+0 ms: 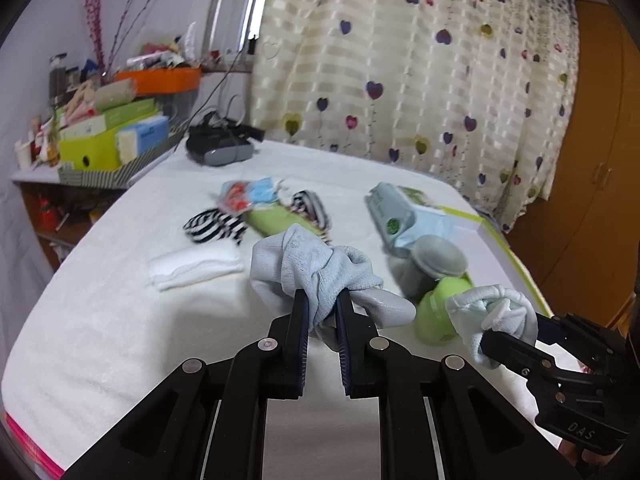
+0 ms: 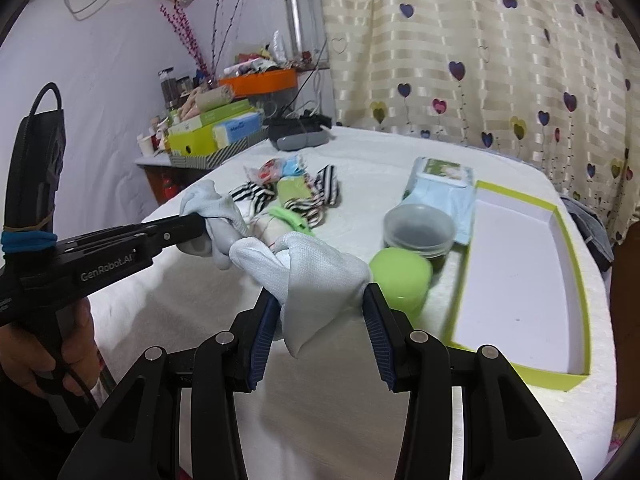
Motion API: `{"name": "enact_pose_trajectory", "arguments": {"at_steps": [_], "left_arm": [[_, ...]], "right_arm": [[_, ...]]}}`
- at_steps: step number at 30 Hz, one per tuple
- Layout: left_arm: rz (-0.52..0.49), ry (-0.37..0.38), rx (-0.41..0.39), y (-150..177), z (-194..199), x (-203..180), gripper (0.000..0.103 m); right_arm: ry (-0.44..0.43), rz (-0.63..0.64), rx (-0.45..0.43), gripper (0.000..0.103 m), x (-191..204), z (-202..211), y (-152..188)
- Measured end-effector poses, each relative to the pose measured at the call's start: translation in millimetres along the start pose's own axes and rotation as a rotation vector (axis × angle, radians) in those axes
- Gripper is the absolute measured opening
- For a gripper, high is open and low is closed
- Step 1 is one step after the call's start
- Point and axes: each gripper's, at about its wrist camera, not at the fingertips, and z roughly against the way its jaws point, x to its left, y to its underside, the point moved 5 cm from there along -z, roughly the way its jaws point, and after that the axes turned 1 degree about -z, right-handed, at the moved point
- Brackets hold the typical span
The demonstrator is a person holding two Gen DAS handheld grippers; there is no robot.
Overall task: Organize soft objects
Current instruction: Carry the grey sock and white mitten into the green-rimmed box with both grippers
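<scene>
Both tongs gripped cloth: left tongs (image 1: pixel 322 312) pinched a grey glove (image 1: pixel 304 264), right tongs (image 2: pixel 322 304) clamped a white glove (image 2: pixel 316 276), both lifted above the bed (image 1: pixel 120 280). We judged them light, limp, best held at bunched folds.

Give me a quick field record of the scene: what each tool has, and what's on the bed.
left tool: shut on pale grey glove, lifted off the bed
right tool: clamped on white glove
bed cover: white
green-edged box: open, nothing visible inside
green jar: beside the box
striped cloth: farther back
folded white cloth: lies flat
</scene>
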Motion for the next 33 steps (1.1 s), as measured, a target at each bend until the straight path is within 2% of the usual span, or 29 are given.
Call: {"name": "enact_pose_trajectory", "arguments": {"at_steps": [18,25,33], "left_arm": [[-0.148,0.169,-0.003,-22,-20,-112,0.012],[-0.205,0.227,0.046,-22,-49,-158,0.012],[-0.247,0.264,0.123,-13,-84,-189,0.012]], "right_arm": [[0.146,-0.134,-0.078,0.045,-92,36,-5],[0.192,-0.175,-0.069,0.045,-130,39,-2],[0.229,-0.215,-0.022,0.045,-169,26,5]]}}
